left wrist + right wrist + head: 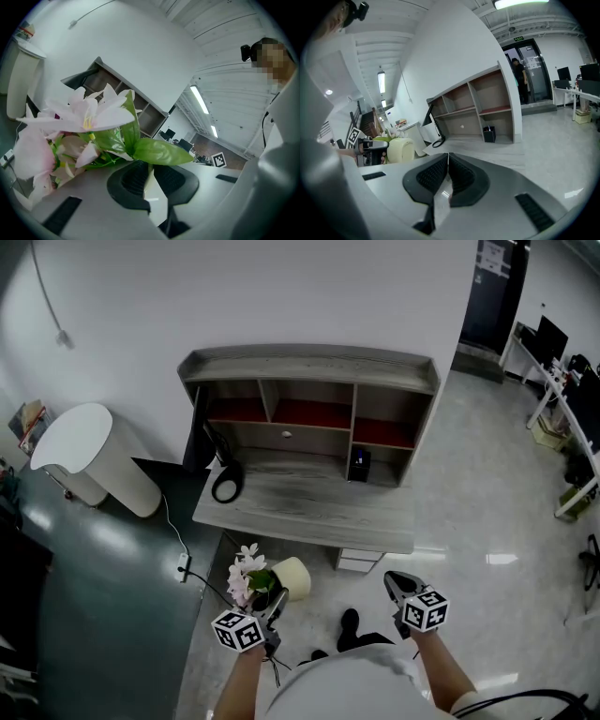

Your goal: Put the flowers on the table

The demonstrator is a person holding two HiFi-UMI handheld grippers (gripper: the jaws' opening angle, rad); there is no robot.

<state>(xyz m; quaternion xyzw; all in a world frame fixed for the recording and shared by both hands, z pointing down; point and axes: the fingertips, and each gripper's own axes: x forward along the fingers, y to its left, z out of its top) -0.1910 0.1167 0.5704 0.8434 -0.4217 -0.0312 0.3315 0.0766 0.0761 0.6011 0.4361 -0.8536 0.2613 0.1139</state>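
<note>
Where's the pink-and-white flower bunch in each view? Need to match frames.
Head view: pink-and-white flower bunch in its pale yellow pot, bottom centre-left, at the left gripper.
Left gripper view: the bunch fills the left half, just above the jaws.
Right gripper view: left middle edge, mostly the pot.
Shared landmark: grey wooden desk with shelves.

White wall (281, 287), grey table (300, 507) with shelf hutch (309, 367), glossy pale floor (469, 474), ceiling strip light (520, 3)
</note>
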